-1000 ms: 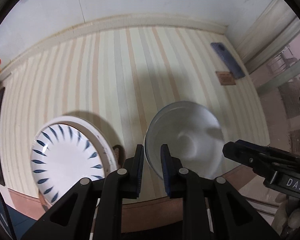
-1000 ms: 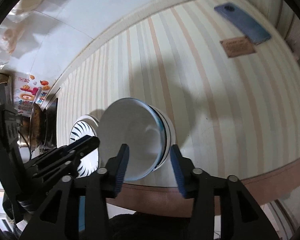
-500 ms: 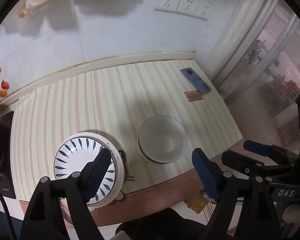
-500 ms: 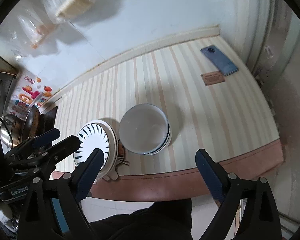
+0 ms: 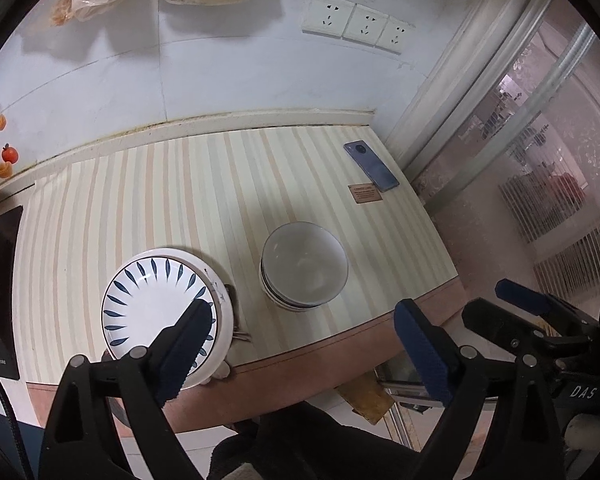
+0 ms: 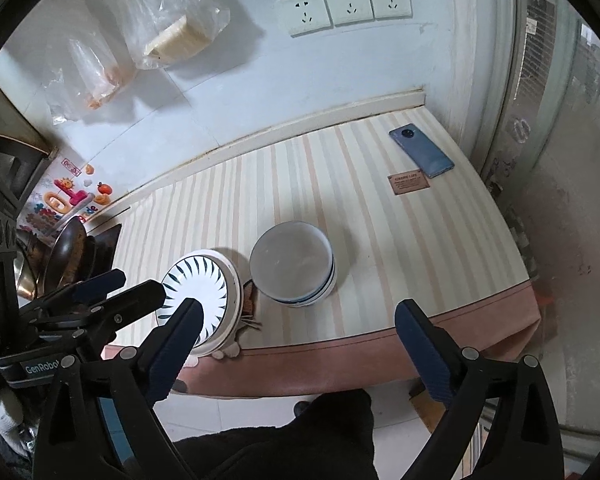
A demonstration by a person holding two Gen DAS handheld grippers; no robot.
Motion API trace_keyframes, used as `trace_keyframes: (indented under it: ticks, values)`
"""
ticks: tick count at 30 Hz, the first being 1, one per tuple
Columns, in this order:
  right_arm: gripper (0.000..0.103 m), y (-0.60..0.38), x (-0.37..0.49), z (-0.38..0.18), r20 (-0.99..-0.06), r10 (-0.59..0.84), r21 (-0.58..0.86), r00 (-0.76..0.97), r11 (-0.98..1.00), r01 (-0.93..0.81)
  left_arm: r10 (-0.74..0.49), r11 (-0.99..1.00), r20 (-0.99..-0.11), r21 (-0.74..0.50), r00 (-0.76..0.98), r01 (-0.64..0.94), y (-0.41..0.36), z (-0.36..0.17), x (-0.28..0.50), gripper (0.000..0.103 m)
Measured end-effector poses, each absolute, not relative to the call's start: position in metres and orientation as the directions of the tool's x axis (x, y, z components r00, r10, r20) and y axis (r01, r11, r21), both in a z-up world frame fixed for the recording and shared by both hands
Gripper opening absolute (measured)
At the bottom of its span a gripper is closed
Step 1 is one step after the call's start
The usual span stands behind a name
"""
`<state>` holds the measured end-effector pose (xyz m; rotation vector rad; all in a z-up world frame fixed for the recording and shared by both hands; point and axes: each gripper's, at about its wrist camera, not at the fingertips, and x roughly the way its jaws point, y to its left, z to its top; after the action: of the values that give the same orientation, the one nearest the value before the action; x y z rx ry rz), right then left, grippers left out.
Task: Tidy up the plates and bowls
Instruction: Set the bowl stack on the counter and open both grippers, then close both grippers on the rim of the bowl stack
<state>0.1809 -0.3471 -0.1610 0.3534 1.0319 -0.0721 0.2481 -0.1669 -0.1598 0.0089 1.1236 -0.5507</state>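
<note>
The left gripper (image 5: 300, 344) hangs high over the near edge of the striped table (image 5: 140, 200), and its two blue jaws have just been opening wide with nothing between them. The right gripper (image 6: 296, 344) hangs up there too, and its jaws have also just been opening wide, with nothing in them. The stack of bowls (image 5: 304, 267) sits near the front edge of the table, round, smooth and shiny white, with dark lines on the rims. Just to its left, a little apart, sits the stack of plates (image 5: 160, 308); the top plate is flat and white with blue leaf marks in a ring. Something thin and dark pokes out between the two stacks, too small to tell. Far to the right lie a blue phone (image 5: 371, 166) and a small brown card (image 5: 365, 193), touching at one corner. Only the right wrist view shows the dark pans (image 6: 66, 256) leaning at the far left and the left gripper from the side. Only the left wrist view shows the right gripper at the right edge. Both show three wall sockets (image 6: 344, 4) and crinkly clear bags (image 6: 172, 24) on the wall.
</note>
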Motion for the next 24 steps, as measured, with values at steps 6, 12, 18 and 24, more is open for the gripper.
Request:
trace_keyframes:
  ticks: [6,12,18,24]
  values:
    - [0.099,-0.355,0.196,-0.186,-0.865,0.138,0.279,0.482,0.932,0.233,-0.374,0.889,-0.873,-0.240,0.314,0.391,-0.170,-0.186,0.266,0.093]
    - [0.099,-0.372,0.228,-0.234,-0.887,0.202,0.331,0.416,0.906,0.265,-0.344,0.907,-0.903,-0.248,0.258,0.341,-0.174,-0.232,0.301,0.093]
    - [0.099,-0.386,0.262,-0.289,-0.902,0.262,0.369,0.343,0.881,0.297,-0.327,0.913,-0.928,-0.262,0.180,0.312,-0.183,-0.272,0.334,0.093]
    - [0.099,-0.399,0.290,-0.342,-0.895,0.344,0.428,0.285,0.843,0.327,-0.321,0.914,-0.943,-0.283,0.092,0.289,-0.194,-0.309,0.366,0.093]
